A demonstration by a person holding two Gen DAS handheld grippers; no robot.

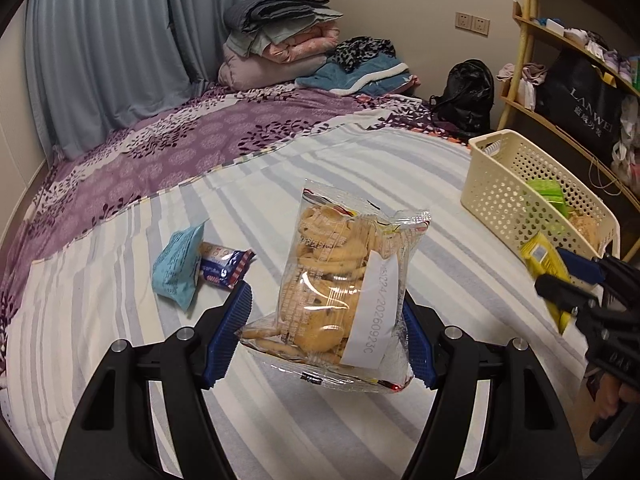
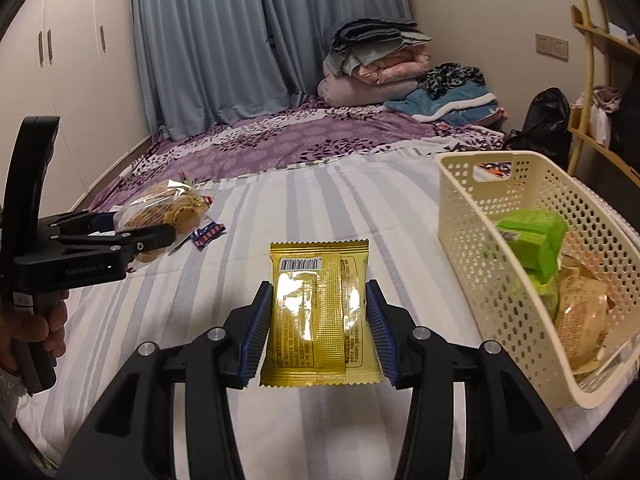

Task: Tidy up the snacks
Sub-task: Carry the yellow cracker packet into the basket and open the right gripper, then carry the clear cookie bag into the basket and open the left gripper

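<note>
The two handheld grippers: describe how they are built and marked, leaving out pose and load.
The left gripper and right gripper match: black plastic frames with cut-out arms, silver pivot bolts, and ribbed blue pads lining the fingers. From the right wrist view the left one's side shows faint raised lettering, a pistol-style black handle and a tall black upright piece behind it. No cables or sleeves are visible.

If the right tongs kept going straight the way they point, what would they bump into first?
Probably the striped bedsheet. The right tongs, shut on the yellow snack packet, point down and forward over bare sheet. The cream basket sits off to the right, seemingly out of that line, though depth is hard to judge.
</note>
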